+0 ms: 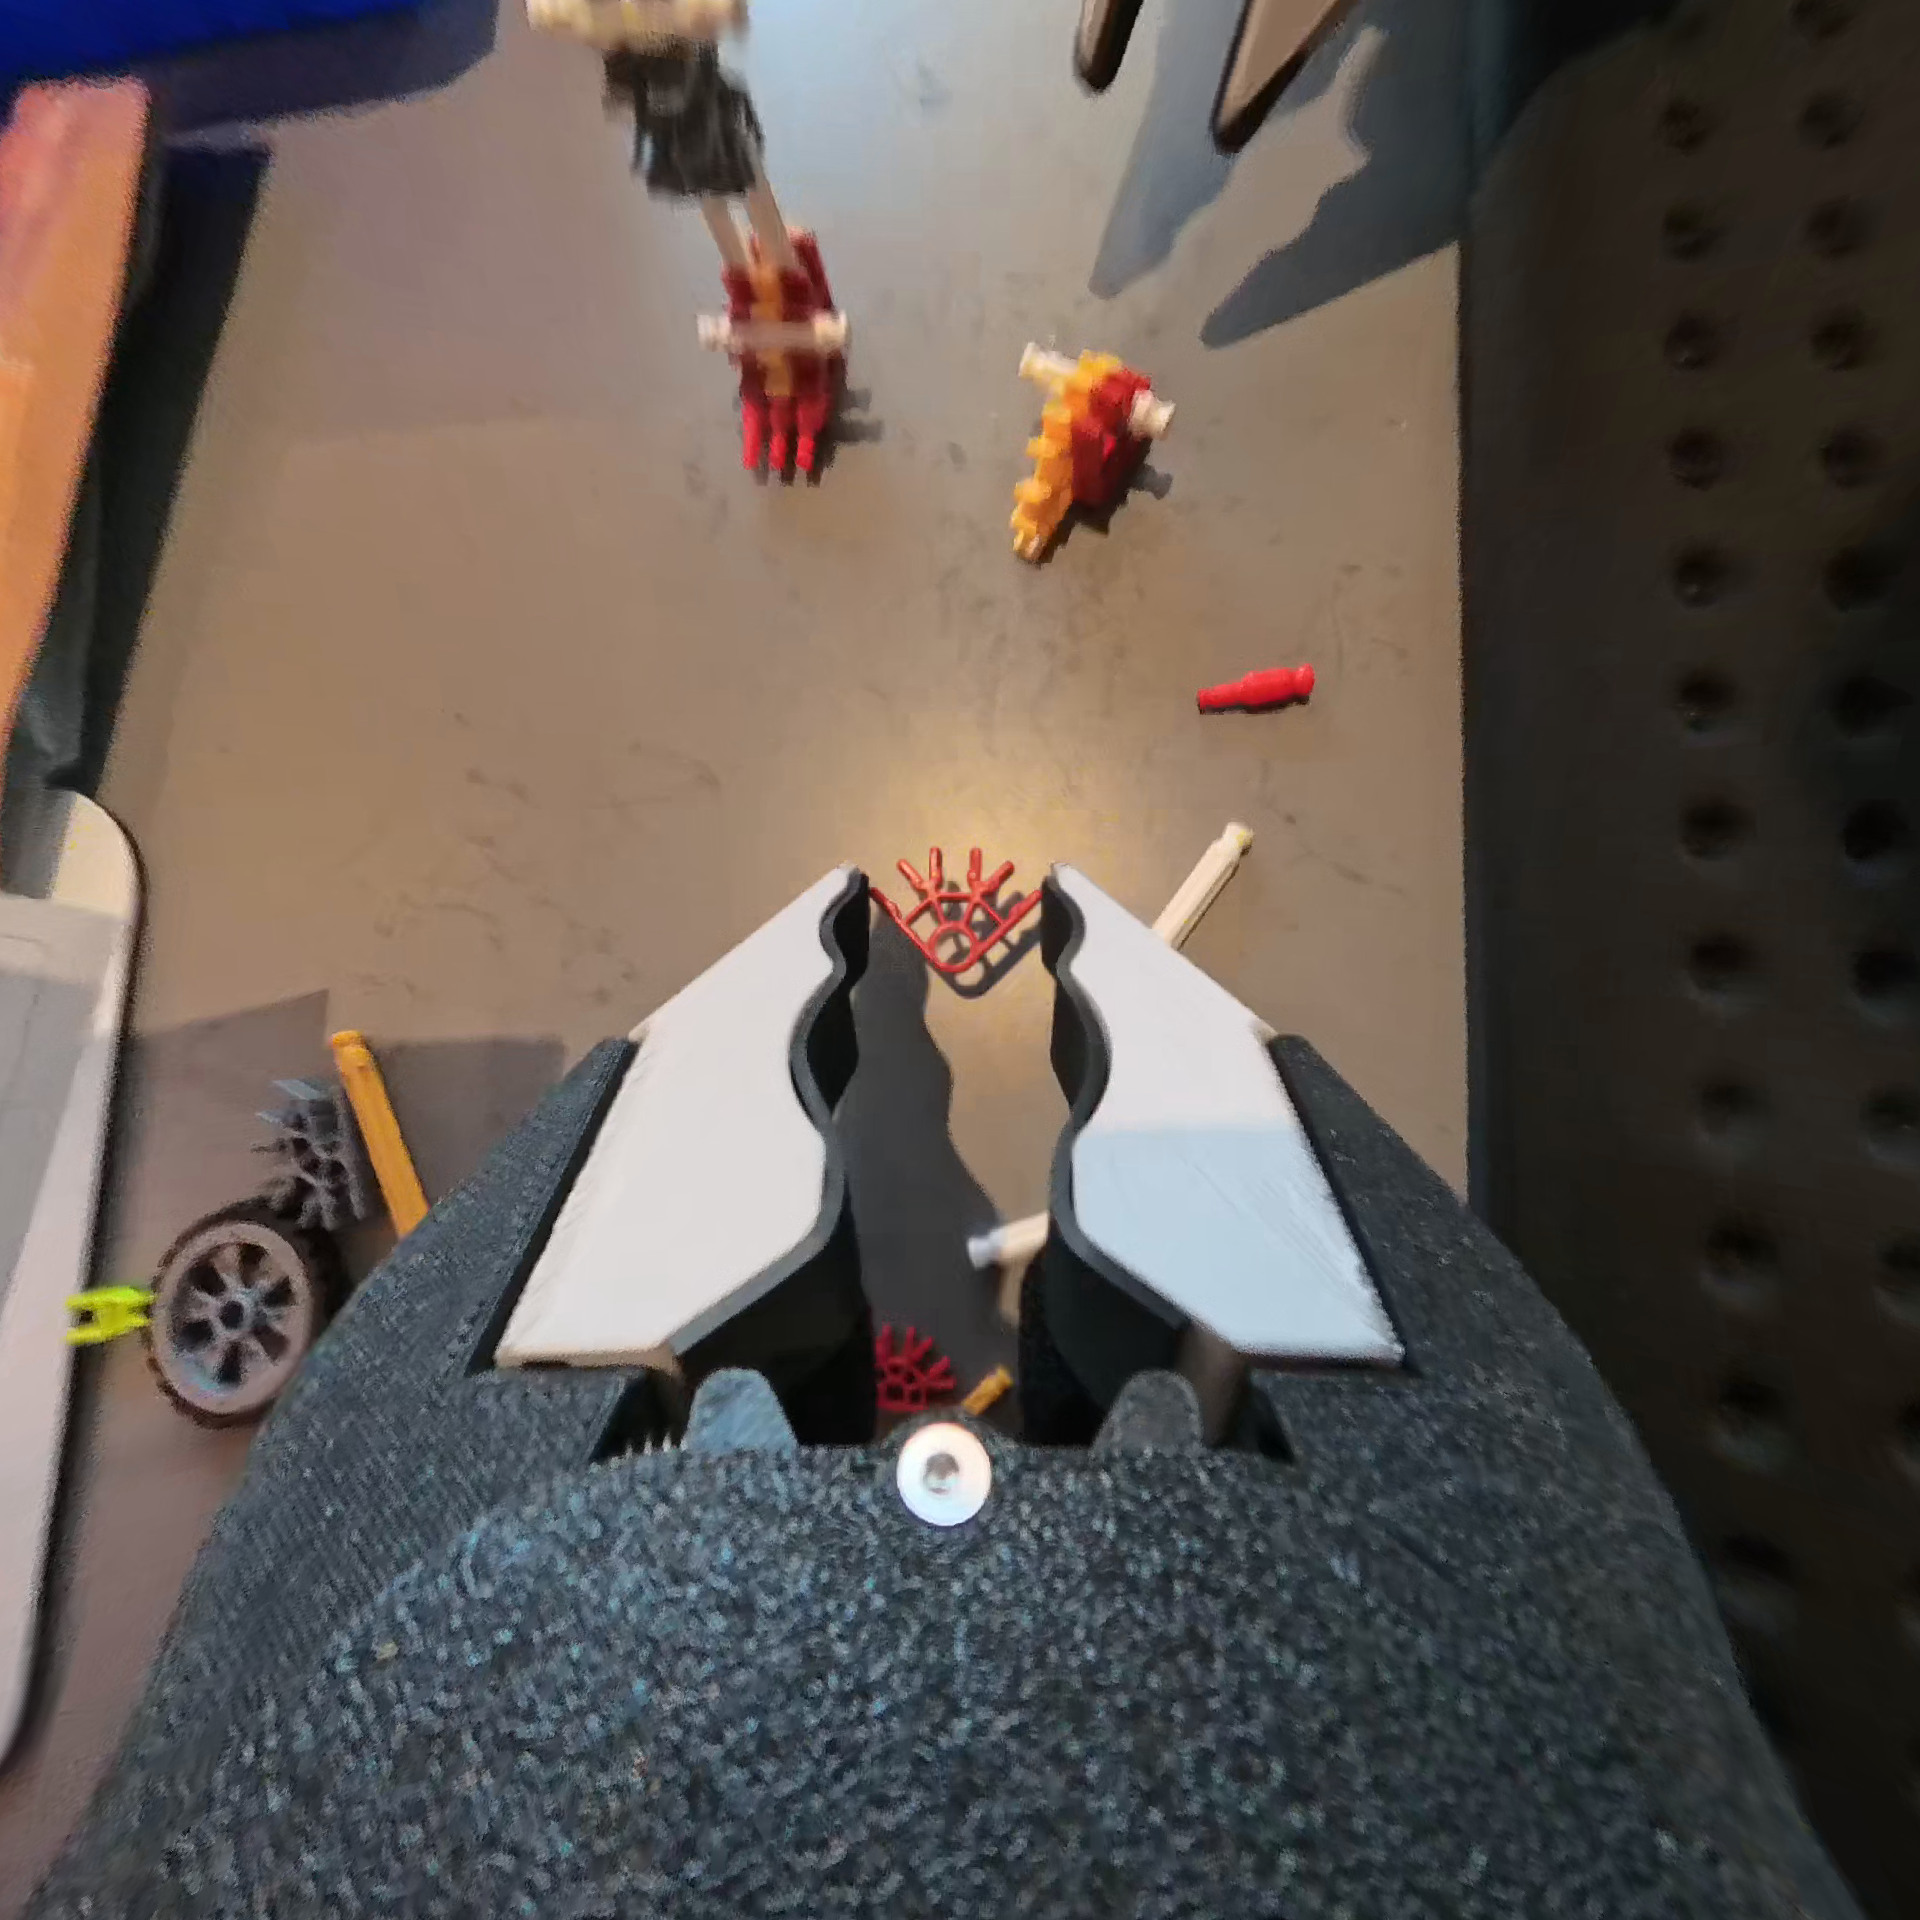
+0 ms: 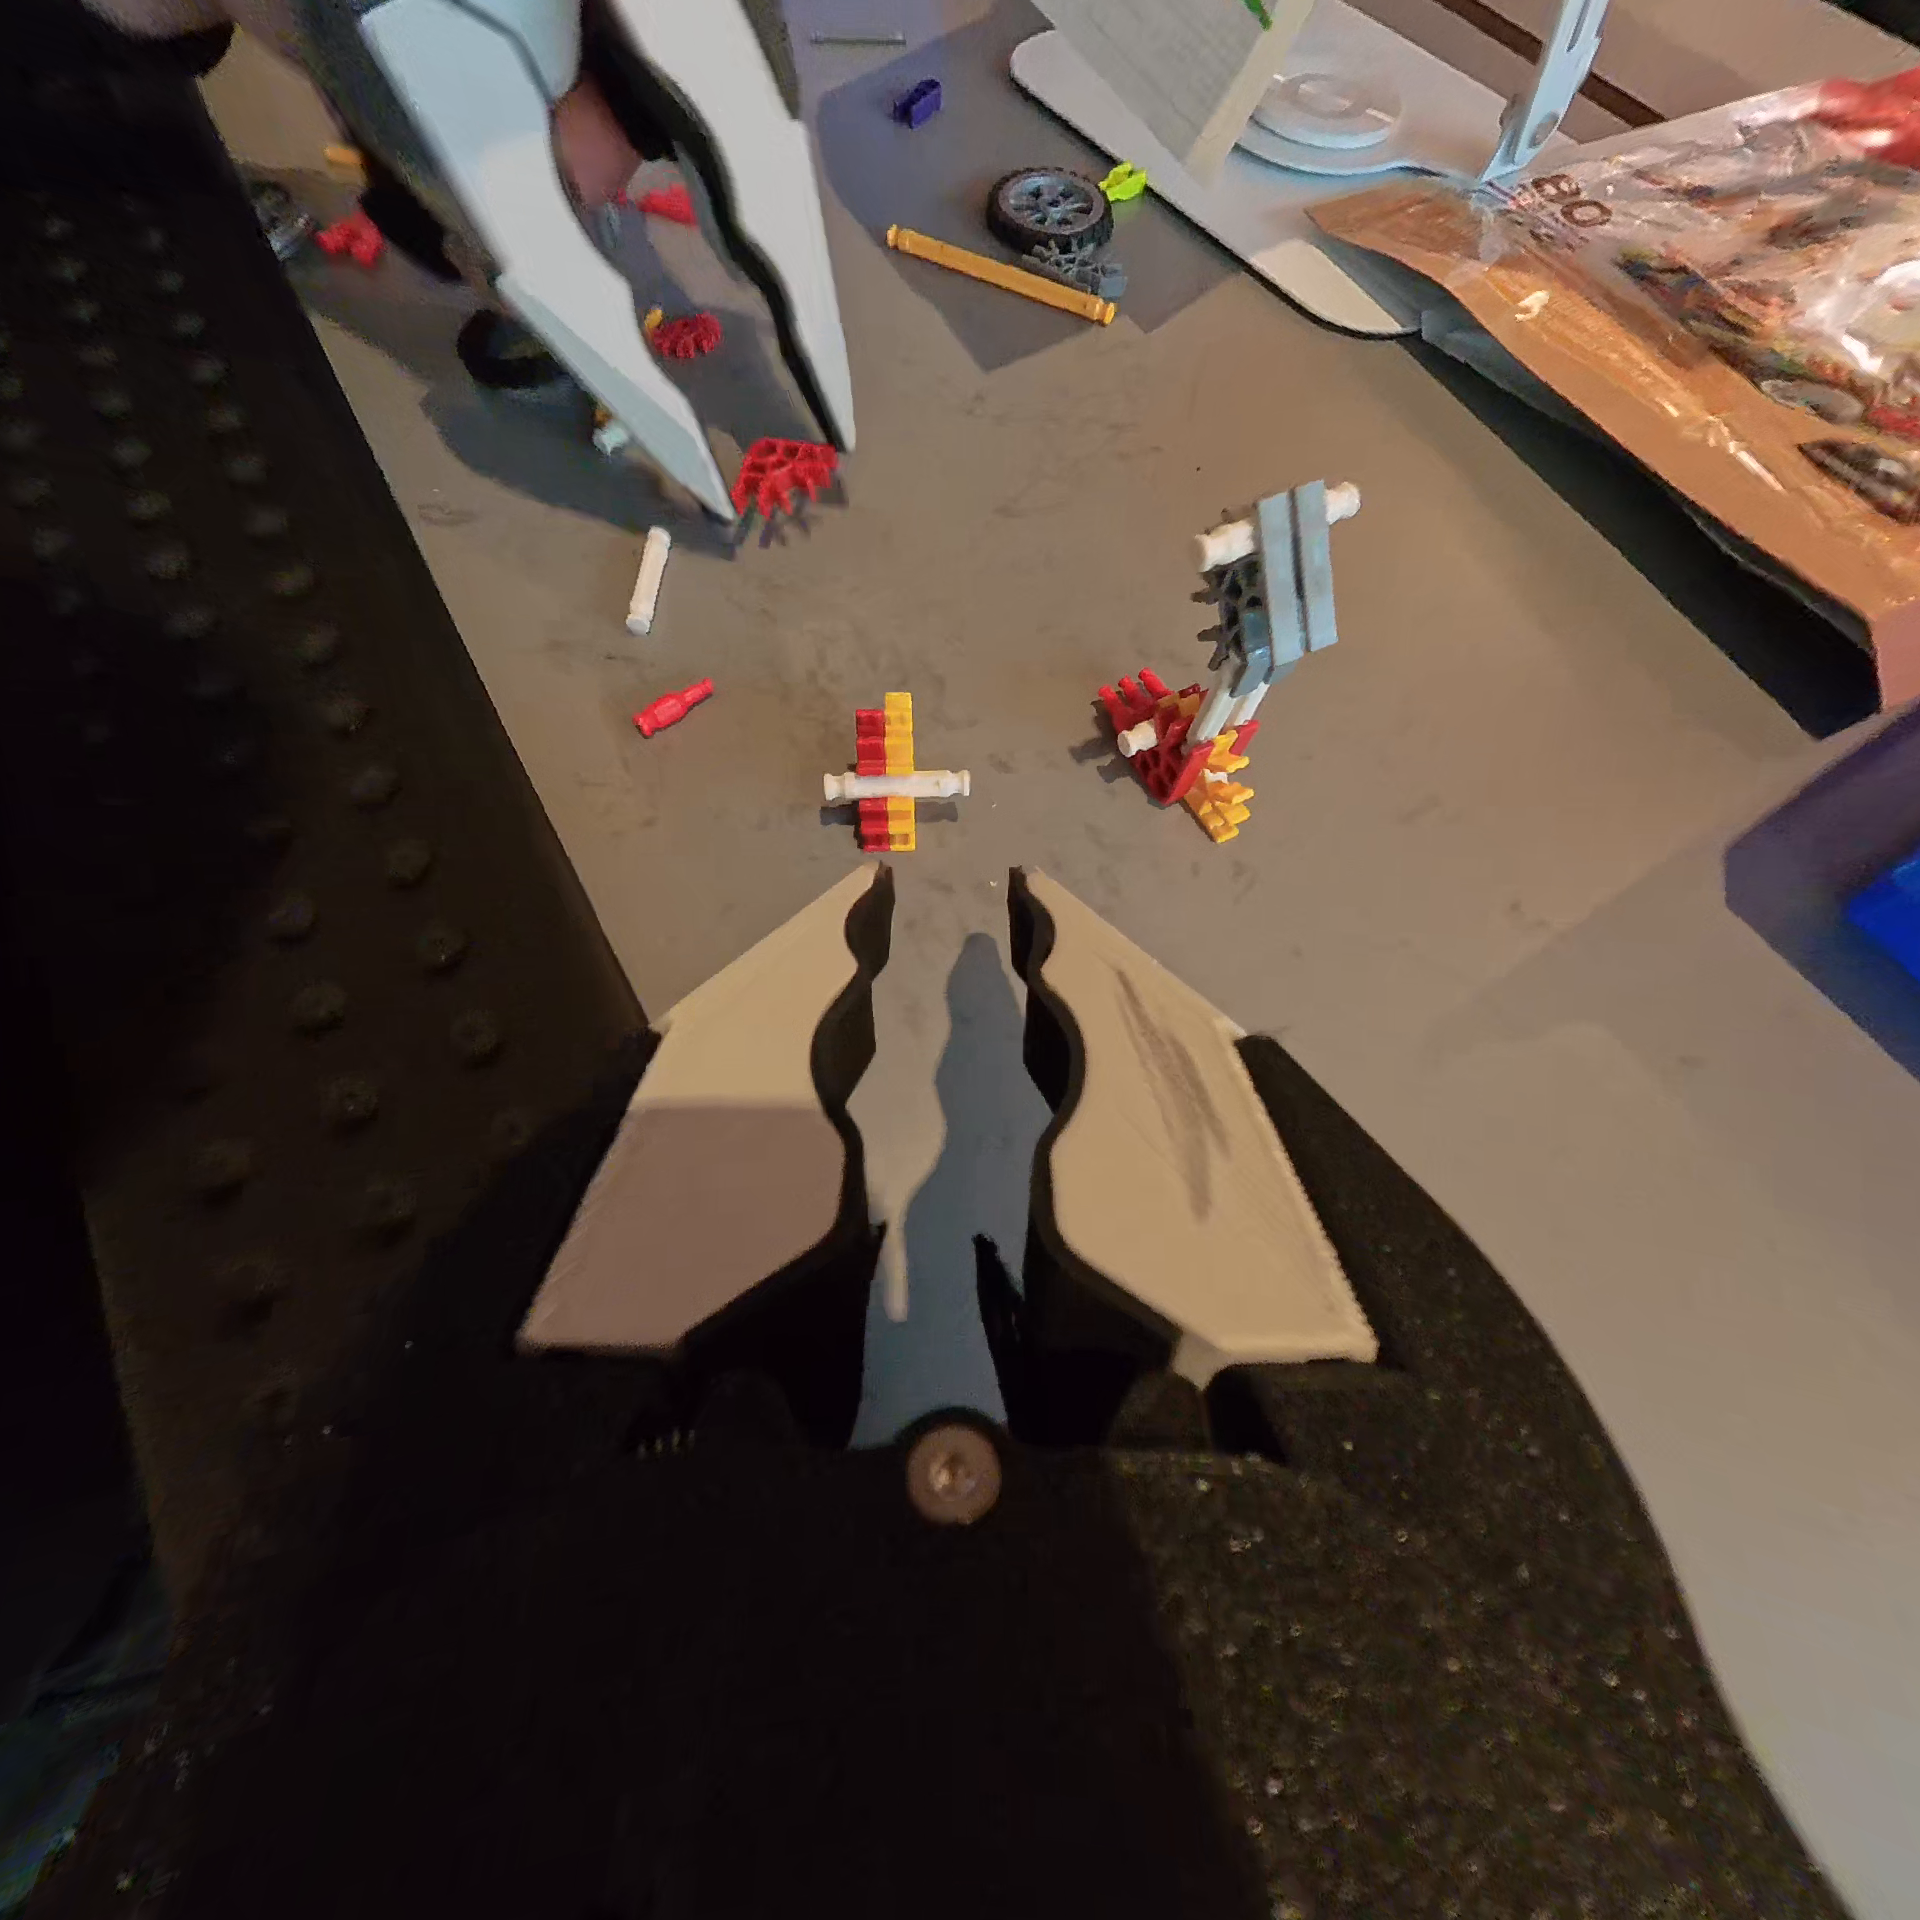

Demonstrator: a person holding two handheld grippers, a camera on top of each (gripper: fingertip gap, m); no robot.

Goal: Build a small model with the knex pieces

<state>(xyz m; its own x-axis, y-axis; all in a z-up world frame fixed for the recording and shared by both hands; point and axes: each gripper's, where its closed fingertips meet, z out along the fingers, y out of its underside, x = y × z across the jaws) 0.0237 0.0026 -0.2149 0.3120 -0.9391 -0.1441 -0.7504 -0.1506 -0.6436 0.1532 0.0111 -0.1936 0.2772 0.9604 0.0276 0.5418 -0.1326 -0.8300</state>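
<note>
The left claw (image 1: 954, 888) is standing released, its jaws parted, with the red fan-shaped connector (image 1: 954, 920) lying on the grey worktop (image 1: 499, 665) between its fingertips; whether the tips are touching it cannot be told. A white rod (image 1: 1205, 878) is lying just right of that claw, and a red peg (image 1: 1255, 688) is resting farther off to the right. To the near left, a yellow rod (image 1: 379, 1127), a dark wheel (image 1: 234, 1314) and a grey connector (image 1: 317, 1148) are lying together.

The right claw (image 2: 951, 883) is hovering released and empty, its jaws apart, just near of a red-and-yellow stack on a white rod (image 2: 894, 781). To the far right, a taller assembly with grey bars (image 2: 1236, 665) is standing on the worktop.
</note>
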